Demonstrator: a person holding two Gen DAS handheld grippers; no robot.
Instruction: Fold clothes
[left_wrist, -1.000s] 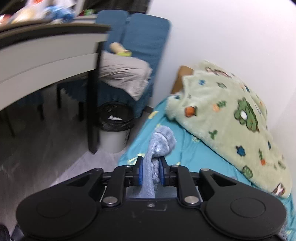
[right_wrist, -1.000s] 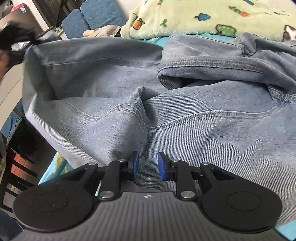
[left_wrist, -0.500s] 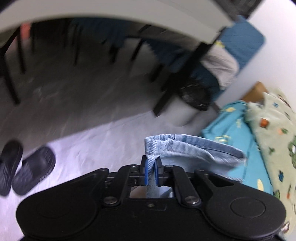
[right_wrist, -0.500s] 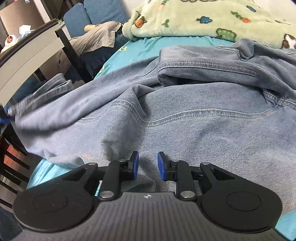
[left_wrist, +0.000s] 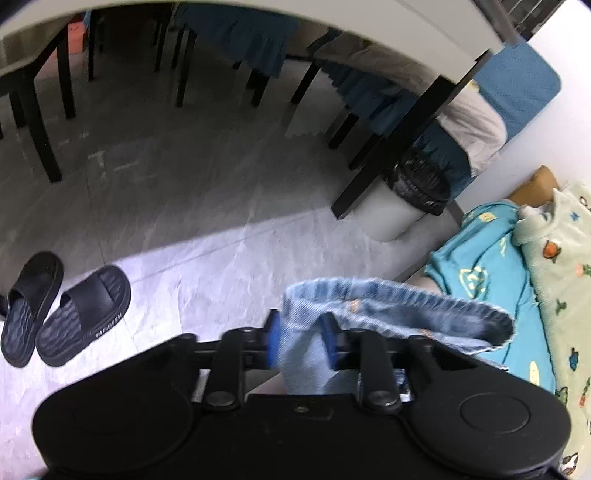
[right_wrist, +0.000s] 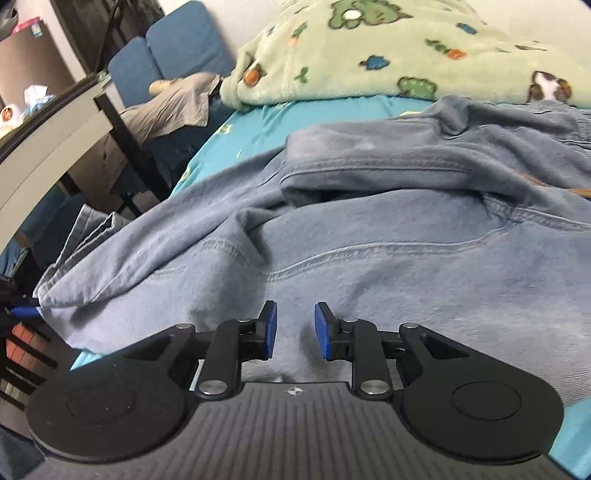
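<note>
A light blue pair of jeans (right_wrist: 388, 258) lies spread and rumpled over the turquoise bed sheet (right_wrist: 236, 147). Its hem end (left_wrist: 399, 314) hangs past the bed's edge in the left wrist view. My left gripper (left_wrist: 301, 343) has its blue pads spread apart, and a fold of that denim still sits loosely between them. Low over the middle of the jeans, my right gripper (right_wrist: 293, 328) is open, and between its fingers only flat denim shows. The blue tip of the left gripper (right_wrist: 26, 312) peeks in at the cloth's far left corner.
A green cartoon-print blanket (right_wrist: 388, 51) is heaped at the back of the bed. Beside the bed stand a black-legged table (left_wrist: 388, 155), a bin with a black liner (left_wrist: 410, 195) and blue chairs (right_wrist: 173, 48). Black slippers (left_wrist: 62, 306) lie on the grey floor.
The left gripper swung from the bed out over the floor, pulling the jeans' end leftward, and its pads have now spread apart from a tight pinch. The right gripper stayed open over the denim.
</note>
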